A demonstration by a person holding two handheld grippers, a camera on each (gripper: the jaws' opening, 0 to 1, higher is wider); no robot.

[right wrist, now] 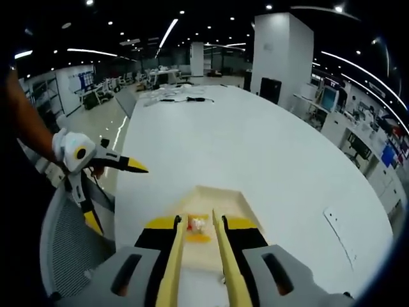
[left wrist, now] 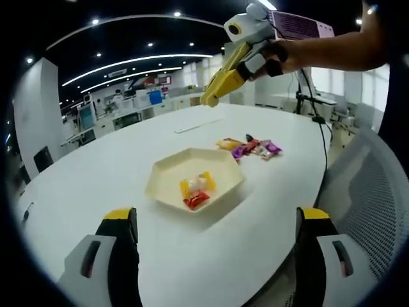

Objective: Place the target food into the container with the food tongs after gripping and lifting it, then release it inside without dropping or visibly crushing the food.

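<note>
My right hand-held gripper point(right wrist: 199, 225) hovered over the tray point(left wrist: 167, 171), tongs slightly apart, nothing held, while light, crinkly, slippery wrapped candies point(left wrist: 250, 148) lay beside it on the surface point(left wrist: 96, 173), best pinched mid-body; my left hand-held gripper point(left wrist: 217, 220) gaped empty.

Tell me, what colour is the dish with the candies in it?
Pale cream-yellow dish, seen best in the left gripper view.

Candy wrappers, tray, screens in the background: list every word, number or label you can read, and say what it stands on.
No text can be read in either view.
Wrapped candies in the tray: print too small and blurred.
Loose wrapped candies on the table: colours show, no letters.
Background screens and boards: blurred.
Cream tray: no marking seen.
</note>
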